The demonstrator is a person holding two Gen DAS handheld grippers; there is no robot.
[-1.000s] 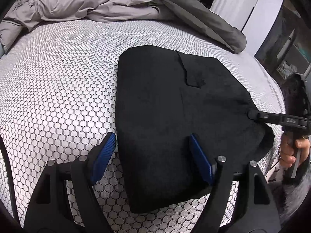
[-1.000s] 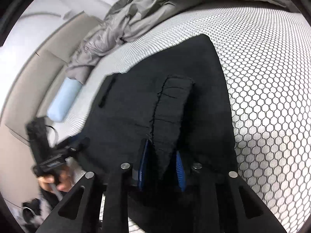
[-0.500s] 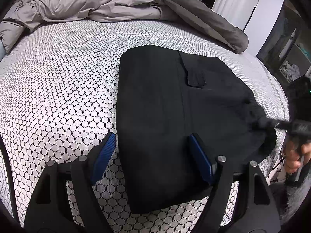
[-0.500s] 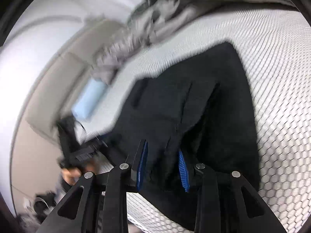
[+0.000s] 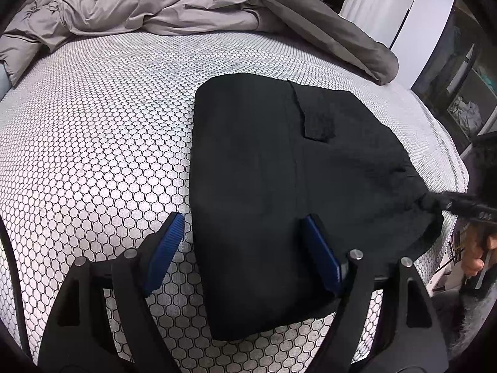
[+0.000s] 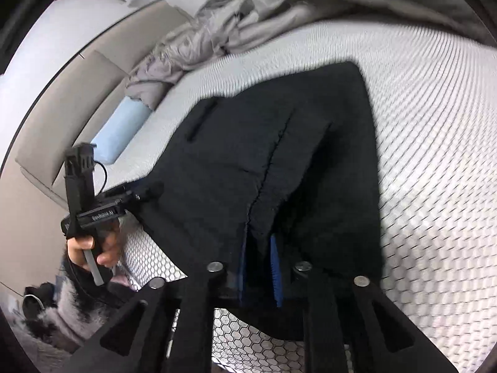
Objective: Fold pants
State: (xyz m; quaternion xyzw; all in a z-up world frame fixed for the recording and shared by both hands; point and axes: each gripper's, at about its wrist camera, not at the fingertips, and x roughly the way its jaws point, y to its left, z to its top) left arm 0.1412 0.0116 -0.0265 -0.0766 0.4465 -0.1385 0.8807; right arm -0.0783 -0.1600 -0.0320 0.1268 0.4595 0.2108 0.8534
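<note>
Right gripper (image 6: 259, 267) pinched the pants (image 5: 279, 186) hem at 3 o'clock; left gripper (image 5: 242, 248) stood spread. Advised: carry hem over evenly, keeping edges aligned.

The only writing I can find is a line of small white print along the side of my left gripper (image 6: 149, 191), seen from my right wrist camera. It is too blurred to read; I can make out no sure letters. My right gripper (image 5: 431, 203) shows pale marks on its side in the left wrist view, also unreadable. Nothing else carries text.
</note>
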